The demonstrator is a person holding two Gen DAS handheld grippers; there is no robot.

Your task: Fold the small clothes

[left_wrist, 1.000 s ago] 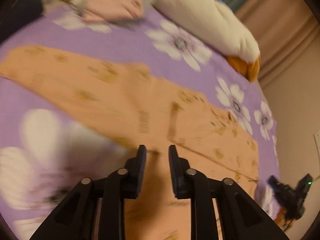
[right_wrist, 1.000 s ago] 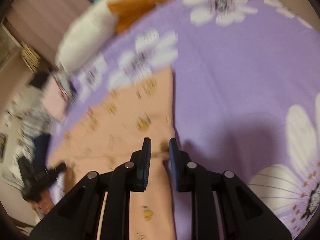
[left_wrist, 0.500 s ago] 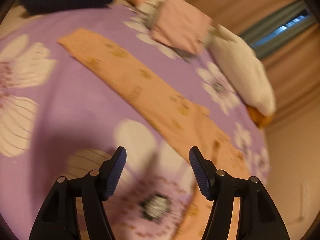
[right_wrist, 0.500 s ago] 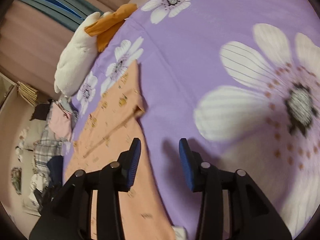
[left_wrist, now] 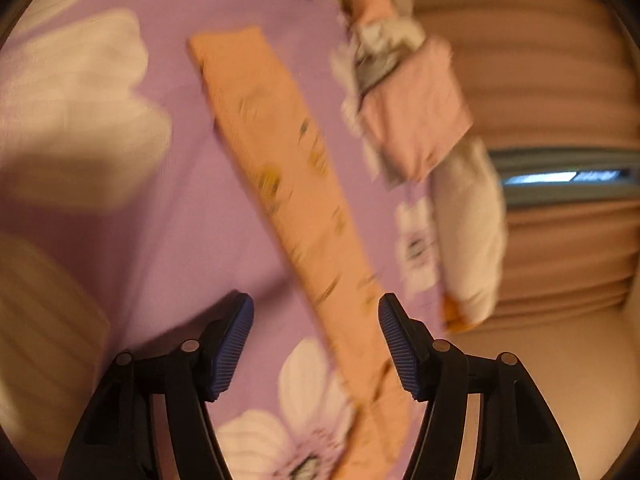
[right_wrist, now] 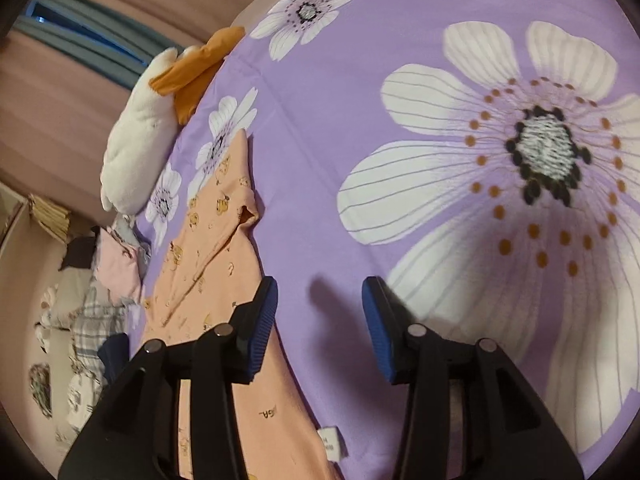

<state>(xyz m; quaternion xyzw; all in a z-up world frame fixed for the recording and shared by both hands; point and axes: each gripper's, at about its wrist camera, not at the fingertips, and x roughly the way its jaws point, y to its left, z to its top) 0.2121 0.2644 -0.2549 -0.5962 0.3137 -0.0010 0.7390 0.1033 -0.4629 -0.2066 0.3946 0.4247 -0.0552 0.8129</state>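
An orange printed garment (left_wrist: 288,184) lies folded into a long narrow strip on the purple flowered bedsheet (left_wrist: 208,208). It also shows in the right wrist view (right_wrist: 216,264), with a white label near its lower edge. My left gripper (left_wrist: 316,344) is open and empty, held above the strip's near part. My right gripper (right_wrist: 318,324) is open and empty, above bare sheet just right of the garment's edge.
A folded pink garment (left_wrist: 416,128) lies on the sheet right of the strip. A white and orange plush toy (right_wrist: 144,132) lies at the bed's far edge. More clothes (right_wrist: 88,320) are piled off the bed's left side. Curtains (left_wrist: 560,80) hang behind.
Both grippers were shut on the orange garment a second ago; they have opened, let it go and pulled back. The left view has swung round along the strip.
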